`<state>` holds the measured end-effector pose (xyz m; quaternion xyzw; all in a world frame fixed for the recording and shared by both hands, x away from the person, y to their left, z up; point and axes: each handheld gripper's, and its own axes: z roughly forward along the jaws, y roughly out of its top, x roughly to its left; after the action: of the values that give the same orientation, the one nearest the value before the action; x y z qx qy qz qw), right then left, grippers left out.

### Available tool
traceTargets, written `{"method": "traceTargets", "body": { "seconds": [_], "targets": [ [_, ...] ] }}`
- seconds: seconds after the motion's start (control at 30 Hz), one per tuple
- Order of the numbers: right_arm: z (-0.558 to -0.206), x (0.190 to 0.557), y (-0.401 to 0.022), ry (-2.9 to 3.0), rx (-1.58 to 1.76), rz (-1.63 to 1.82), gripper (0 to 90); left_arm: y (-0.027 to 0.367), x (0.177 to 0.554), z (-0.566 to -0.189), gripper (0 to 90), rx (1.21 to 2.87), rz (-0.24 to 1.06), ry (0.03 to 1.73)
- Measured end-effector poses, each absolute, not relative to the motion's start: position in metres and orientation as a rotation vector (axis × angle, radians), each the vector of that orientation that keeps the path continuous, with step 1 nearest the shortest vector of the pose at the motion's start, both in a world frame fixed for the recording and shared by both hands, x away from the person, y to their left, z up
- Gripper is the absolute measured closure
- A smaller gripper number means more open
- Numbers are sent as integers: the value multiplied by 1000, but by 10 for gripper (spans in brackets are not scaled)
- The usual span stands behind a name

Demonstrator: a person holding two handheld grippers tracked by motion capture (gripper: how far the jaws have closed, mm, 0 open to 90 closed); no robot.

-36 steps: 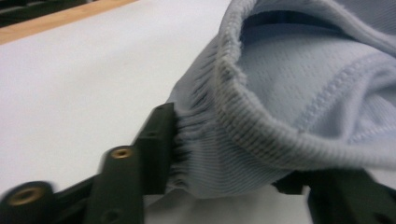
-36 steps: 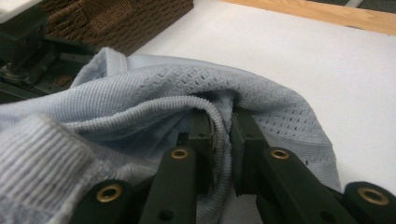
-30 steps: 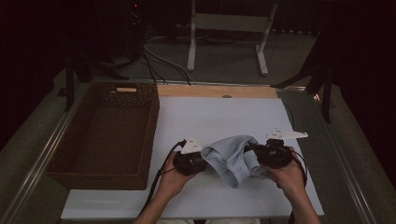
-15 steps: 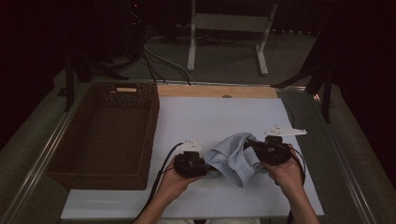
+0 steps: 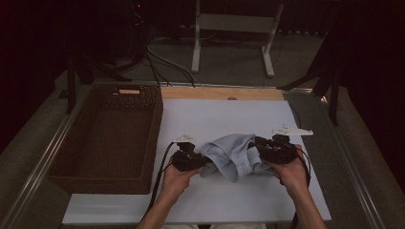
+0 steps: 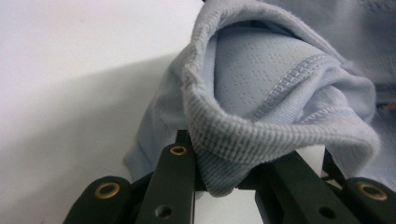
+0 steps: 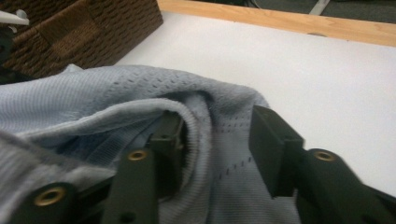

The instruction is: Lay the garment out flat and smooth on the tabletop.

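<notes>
A: Status on the garment?

B: Light blue garment (image 5: 234, 155) sits bunched at lower centre of the high view, on the white counter (image 5: 229, 114), between the two grippers. Not flat, not folded: several loose rolls and a ribbed hem curling over.

A: Left side?

B: Left gripper (image 5: 203, 161) is at the cloth's left edge. In the left gripper view its jaws are clamped together on the ribbed hem (image 6: 224, 140), cloth pinched tight between them.

A: Right?

B: Right gripper (image 5: 255, 145) is at the cloth's right edge. Its jaws have just been opening. In the right gripper view they stand apart with a fold of the garment (image 7: 205, 135) between them, draped over the left-hand jaw. The far pad looks clear of the cloth, so I read it as released, though the fabric hides the inner jaw face, so not fully sure.

A: Basket?

B: Wicker basket (image 5: 107, 136) at left of the high view, beside the white sheet, nothing in it that I can see. Well apart from the garment.

A: So where are we?

B: Early to middle, my guess. Cloth is gathered and held on one side only. Still left: regrip on the right, spread or fold it, and, if the basket is the target, carry it over there.
</notes>
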<state>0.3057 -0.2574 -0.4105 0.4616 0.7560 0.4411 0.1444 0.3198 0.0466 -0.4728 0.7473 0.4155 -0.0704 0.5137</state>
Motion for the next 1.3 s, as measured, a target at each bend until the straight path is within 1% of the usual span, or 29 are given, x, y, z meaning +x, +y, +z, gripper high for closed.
{"method": "traceTargets", "body": {
  "seconds": [0.07,0.17,0.33,0.57,0.73,0.83,1.07,1.3],
  "targets": [
    [-410,306,-259,2169,1333,1280,486,47,322,-473,828,1786,-168,1028],
    [-409,306,-263,2157,1337,1305,461,48,326,-474,828,1778,-168,1059],
    [-410,305,-266,2131,1323,1249,448,51,332,-477,828,1757,-165,1113],
    [-418,310,-277,2078,1383,1198,477,48,343,-480,828,1756,-149,1167],
    [-426,315,-282,2044,1420,1139,473,45,352,-483,827,1762,-139,1208],
    [-430,319,-287,2015,1466,1155,462,44,357,-485,827,1763,-137,1233],
    [-430,321,-296,2033,1466,1209,363,45,369,-489,825,1751,-142,1295],
    [-425,318,-306,1985,1483,1254,348,44,377,-491,825,1747,-141,1339]
  ]
}}
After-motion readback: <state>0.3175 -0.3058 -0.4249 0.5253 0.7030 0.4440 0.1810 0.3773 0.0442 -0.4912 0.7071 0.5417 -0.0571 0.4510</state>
